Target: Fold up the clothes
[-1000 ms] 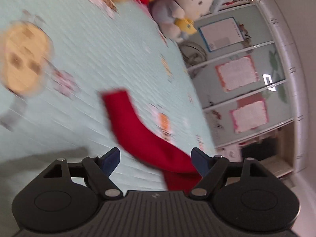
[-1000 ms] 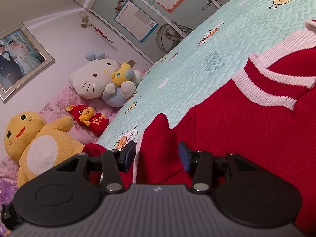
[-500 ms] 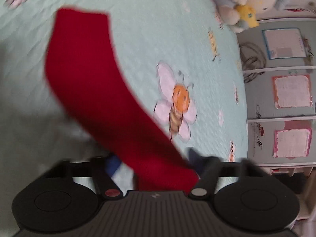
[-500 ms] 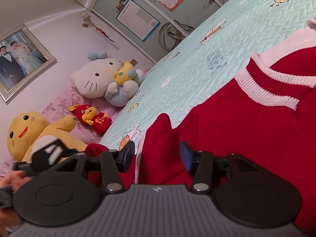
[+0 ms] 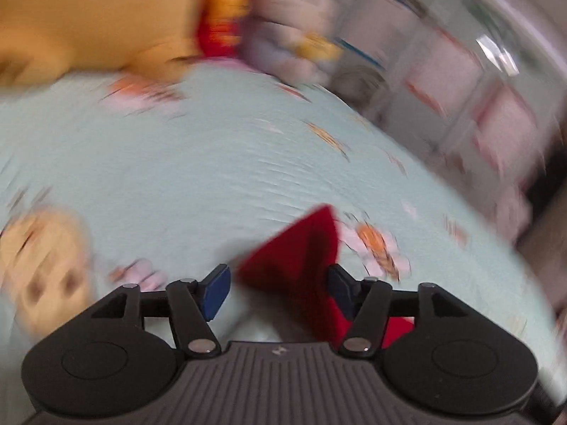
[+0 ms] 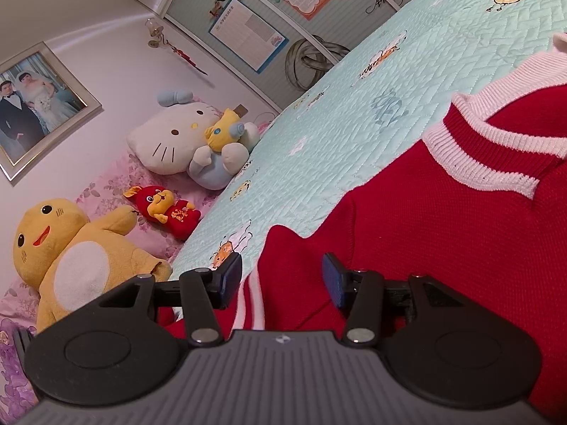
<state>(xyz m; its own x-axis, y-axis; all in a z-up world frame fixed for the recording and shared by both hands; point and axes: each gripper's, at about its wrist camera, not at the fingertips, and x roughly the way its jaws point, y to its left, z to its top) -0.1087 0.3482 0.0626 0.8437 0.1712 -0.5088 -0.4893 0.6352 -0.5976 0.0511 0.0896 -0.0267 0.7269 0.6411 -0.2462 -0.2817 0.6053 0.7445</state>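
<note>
Sweater: soft, limp knit, best gripped at sleeve end, six o'clock. Left gripper just reopened, jaws apart; right gripper likewise.

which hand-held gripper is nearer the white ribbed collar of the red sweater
Right. The right hand-held gripper straddles a fold of the red sweater, with the white ribbed collar just ahead. The left hand-held gripper sits at a red sleeve tip; no collar shows there.
</note>
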